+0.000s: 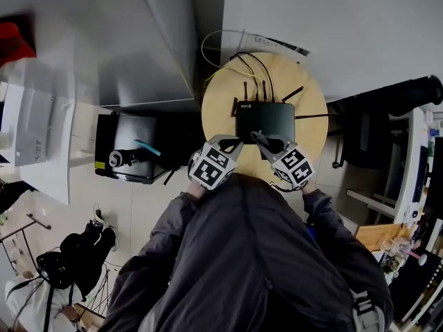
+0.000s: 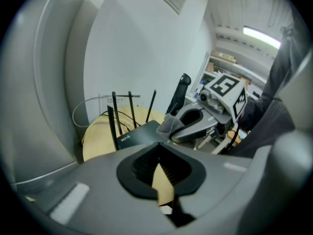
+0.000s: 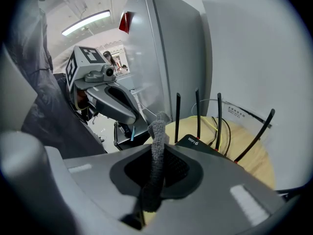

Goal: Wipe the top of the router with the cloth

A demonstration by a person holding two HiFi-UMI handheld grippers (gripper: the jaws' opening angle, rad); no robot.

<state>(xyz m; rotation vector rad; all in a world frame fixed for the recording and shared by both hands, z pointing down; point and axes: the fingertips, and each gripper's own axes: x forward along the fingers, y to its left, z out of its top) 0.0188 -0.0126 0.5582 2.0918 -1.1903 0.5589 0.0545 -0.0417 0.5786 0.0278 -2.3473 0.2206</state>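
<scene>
A black router (image 1: pixel 265 120) with several upright antennas lies on a round wooden table (image 1: pixel 221 109). My right gripper (image 1: pixel 268 144) is shut on a grey cloth (image 3: pixel 157 146), which sticks up from between its jaws. The cloth's tip (image 2: pixel 168 125) hangs at the router's near edge (image 2: pixel 139 133). My left gripper (image 1: pixel 232 144) hovers at the router's near left corner, jaws together with nothing between them. In the right gripper view the router (image 3: pixel 200 143) sits just beyond the cloth.
Yellow and white cables (image 1: pixel 221 54) loop off the table's back edge toward the wall. A black case (image 1: pixel 128 156) stands on the floor to the left, and a black chair (image 1: pixel 360 137) to the right. A grey cabinet (image 3: pixel 171 58) rises close behind.
</scene>
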